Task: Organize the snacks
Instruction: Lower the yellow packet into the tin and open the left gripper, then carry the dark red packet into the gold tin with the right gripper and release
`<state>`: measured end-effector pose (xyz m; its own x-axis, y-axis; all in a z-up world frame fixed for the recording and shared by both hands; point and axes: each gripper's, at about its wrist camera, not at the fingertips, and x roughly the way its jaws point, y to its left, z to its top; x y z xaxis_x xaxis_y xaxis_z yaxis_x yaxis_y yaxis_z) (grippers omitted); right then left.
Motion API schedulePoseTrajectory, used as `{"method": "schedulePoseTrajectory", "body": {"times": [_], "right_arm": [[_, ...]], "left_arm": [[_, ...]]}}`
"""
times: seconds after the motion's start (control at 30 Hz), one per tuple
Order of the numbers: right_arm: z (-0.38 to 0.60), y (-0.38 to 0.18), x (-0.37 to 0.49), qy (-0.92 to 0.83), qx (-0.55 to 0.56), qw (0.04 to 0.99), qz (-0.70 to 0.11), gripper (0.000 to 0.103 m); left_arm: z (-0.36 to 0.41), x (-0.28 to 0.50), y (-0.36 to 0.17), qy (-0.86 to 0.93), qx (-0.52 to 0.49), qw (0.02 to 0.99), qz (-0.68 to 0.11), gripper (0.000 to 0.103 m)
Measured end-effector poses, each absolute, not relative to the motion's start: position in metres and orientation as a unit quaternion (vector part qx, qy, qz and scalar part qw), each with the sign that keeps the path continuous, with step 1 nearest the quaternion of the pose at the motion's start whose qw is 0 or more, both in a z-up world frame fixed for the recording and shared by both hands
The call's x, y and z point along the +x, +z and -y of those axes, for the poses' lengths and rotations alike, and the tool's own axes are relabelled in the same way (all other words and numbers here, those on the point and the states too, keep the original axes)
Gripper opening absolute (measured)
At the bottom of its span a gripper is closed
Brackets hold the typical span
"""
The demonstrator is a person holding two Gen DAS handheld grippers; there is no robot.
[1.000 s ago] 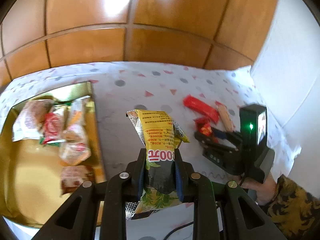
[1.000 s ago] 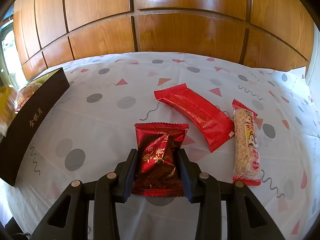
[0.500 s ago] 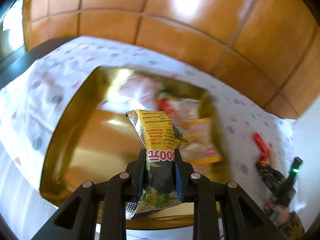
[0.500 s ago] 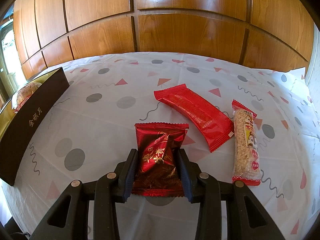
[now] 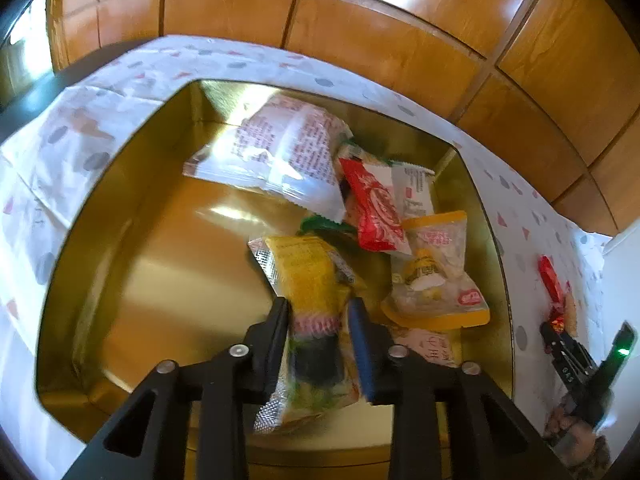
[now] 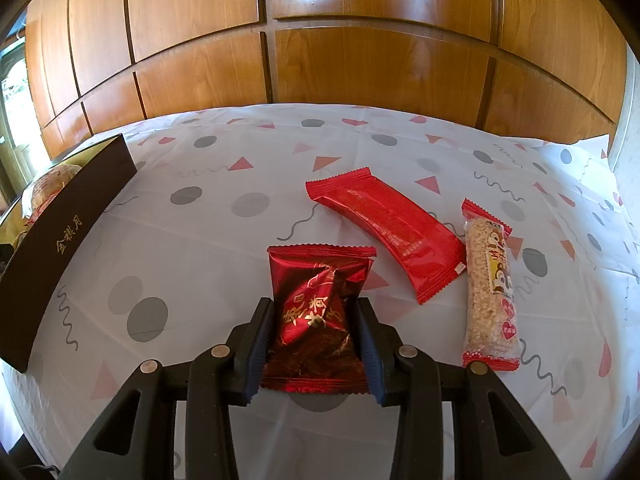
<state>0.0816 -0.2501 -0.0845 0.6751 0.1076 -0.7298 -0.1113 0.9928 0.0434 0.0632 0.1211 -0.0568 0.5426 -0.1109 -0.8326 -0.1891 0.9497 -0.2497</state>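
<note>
Over the gold tray (image 5: 120,216), the left gripper (image 5: 318,312) is opening, the yellow snack packet (image 5: 312,280) loose between its jaws. The right gripper (image 6: 314,322) clamps a dark red snack packet (image 6: 318,308) on the tablecloth (image 6: 200,248).

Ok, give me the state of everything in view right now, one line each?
Left gripper: jaws opening, yellow packet between them.
Yellow packet: over the gold box, tilted.
Gold box: open, several snacks piled along its far side.
Right gripper: shut on the dark red packet.
Dark red packet: held in the right gripper.
Red bar: flat on the table, untouched.
Grain bar: flat on the table, untouched.
</note>
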Motion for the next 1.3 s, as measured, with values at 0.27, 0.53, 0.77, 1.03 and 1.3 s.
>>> {"method": "schedulePoseTrajectory", "body": {"times": [0.27, 0.53, 0.77, 1.03, 1.3], "right_arm": [[0.251, -0.085, 0.082, 0.059, -0.004, 0.915, -0.399, 0.040], [0.249, -0.084, 0.081, 0.053, -0.008, 0.915, -0.399, 0.040], [0.247, -0.084, 0.082, 0.050, -0.012, 0.915, -0.401, 0.040], [0.244, -0.084, 0.082, 0.044, -0.021, 0.914, -0.403, 0.041], [0.240, -0.083, 0.083, 0.029, -0.031, 0.910, -0.413, 0.040]], "left_arm": [[-0.127, 0.043, -0.046, 0.056, -0.142, 0.875, -0.459, 0.041], [-0.103, 0.028, -0.035, 0.064, -0.097, 0.894, -0.434, 0.047], [-0.085, 0.022, -0.027, 0.051, -0.062, 0.904, -0.419, 0.048], [-0.079, 0.019, -0.027, 0.045, -0.051, 0.907, -0.416, 0.049], [-0.093, 0.013, -0.025, 0.057, -0.064, 0.909, -0.408, 0.049]]}}
